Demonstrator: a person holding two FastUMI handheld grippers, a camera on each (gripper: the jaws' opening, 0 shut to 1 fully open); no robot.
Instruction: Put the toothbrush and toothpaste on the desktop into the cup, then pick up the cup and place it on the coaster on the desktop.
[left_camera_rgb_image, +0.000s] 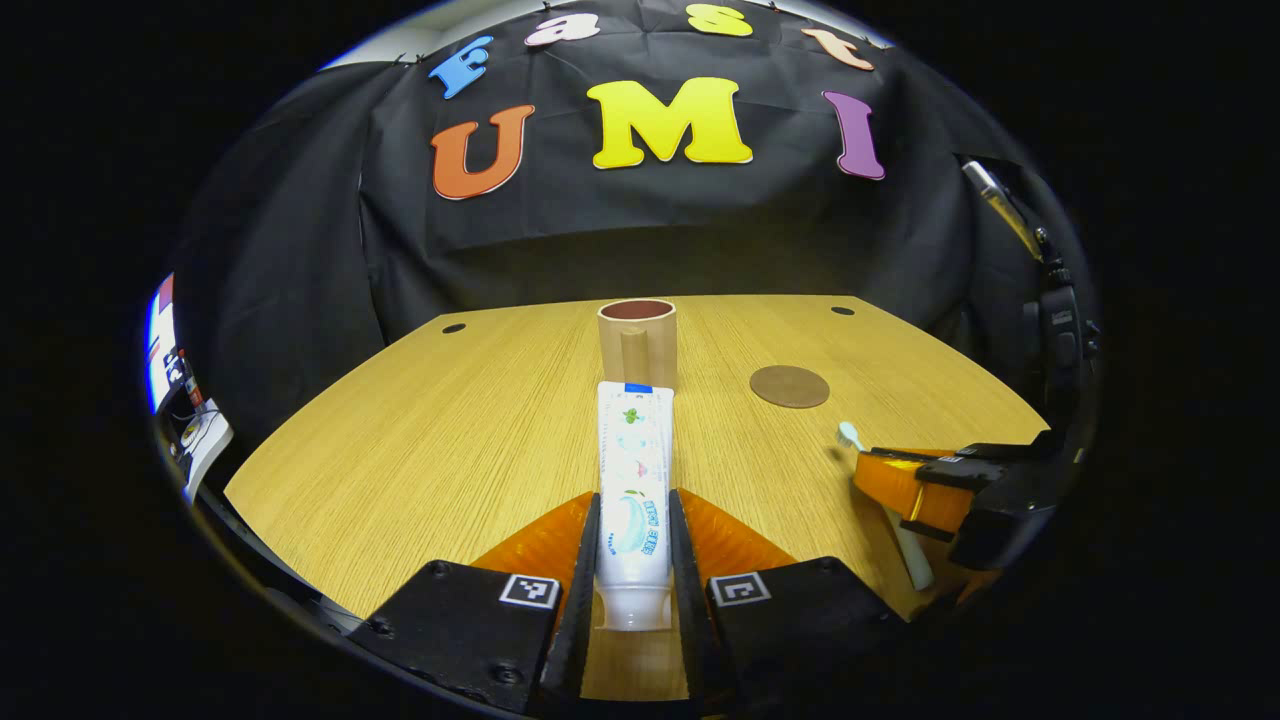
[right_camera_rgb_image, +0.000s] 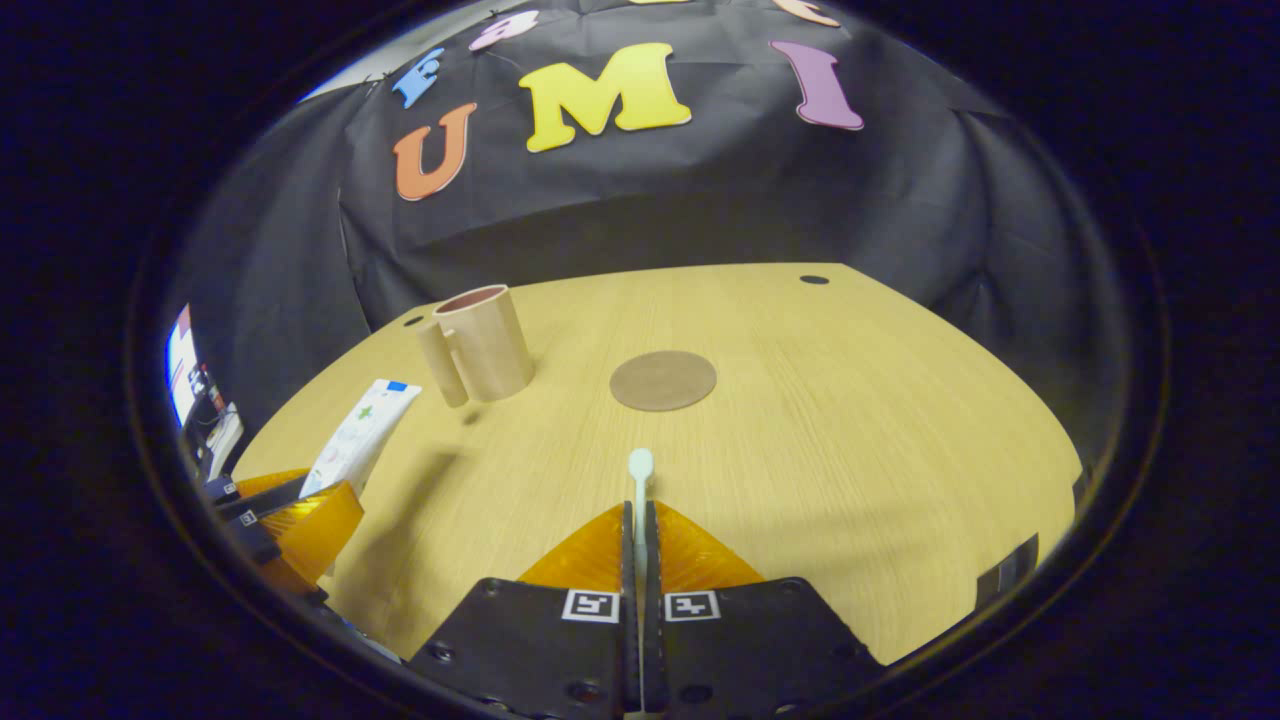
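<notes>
Left claw (left_camera_rgb_image: 633, 545) clamps the toothpaste (left_camera_rgb_image: 634, 470), right claw (right_camera_rgb_image: 640, 530) the toothbrush (right_camera_rgb_image: 640, 490), both lengthwise, pointing forward

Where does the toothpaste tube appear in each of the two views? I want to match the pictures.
Left gripper view: toothpaste tube at bottom centre, clamped between this gripper's own fingers, pointing at the cup.
Right gripper view: toothpaste tube at far left, held in the other gripper.
Shared landmark: the round coaster.

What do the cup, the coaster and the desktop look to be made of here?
Cup: probably matte plastic or ceramic, beige and even, no shine.
Coaster: perhaps cork or leather, a flat dull brown disc.
Desktop: wood or wood-look laminate, with fine straight grain lines.
</notes>
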